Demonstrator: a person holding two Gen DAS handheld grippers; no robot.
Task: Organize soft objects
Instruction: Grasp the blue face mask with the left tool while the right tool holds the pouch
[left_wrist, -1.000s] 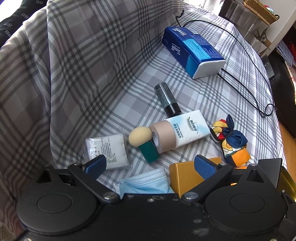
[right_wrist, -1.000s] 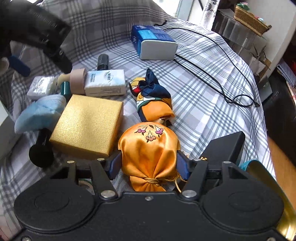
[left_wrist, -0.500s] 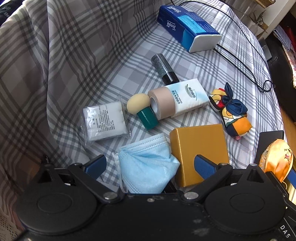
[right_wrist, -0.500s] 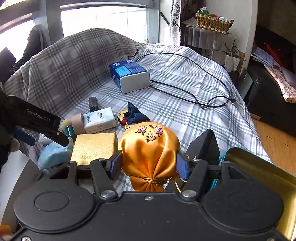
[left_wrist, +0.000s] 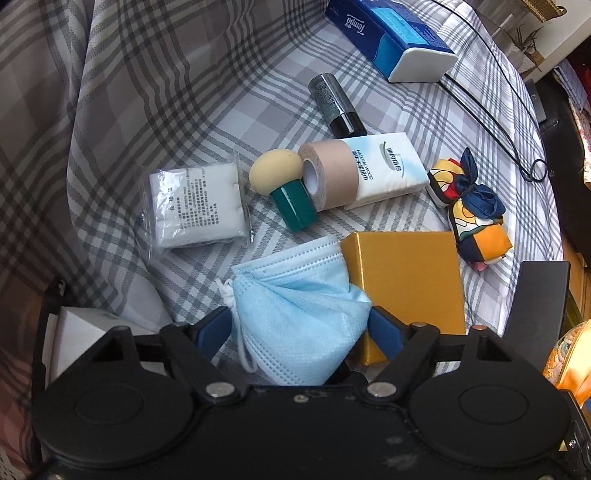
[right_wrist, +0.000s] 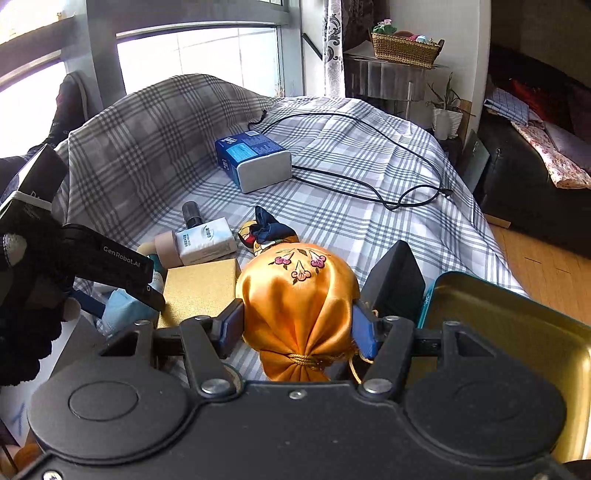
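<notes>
My left gripper (left_wrist: 299, 325) is shut on a crumpled light blue face mask (left_wrist: 299, 310) near the front edge of the checked cloth. My right gripper (right_wrist: 297, 325) is shut on an orange satin pouch (right_wrist: 299, 295) with embroidered flowers and holds it above the cloth, left of an open gold-lined tin (right_wrist: 517, 354). A knotted colourful scarf bundle (left_wrist: 469, 210) lies at the right, also in the right wrist view (right_wrist: 266, 230). A packet of white pads (left_wrist: 197, 206) and a yellow sponge puff on a green base (left_wrist: 284, 188) lie further back.
A gold box (left_wrist: 406, 280) lies beside the mask. A tape roll (left_wrist: 328, 173), a tissue pack (left_wrist: 384, 170), a dark bottle (left_wrist: 332, 103) and a blue tissue box (left_wrist: 391, 37) lie behind. A black cable (right_wrist: 369, 184) crosses the cloth. A black box (right_wrist: 395, 280) stands by the tin.
My left gripper has pulled back toward the front edge and closed on the blue mask. My right gripper has lifted the orange pouch up and toward the tin.
</notes>
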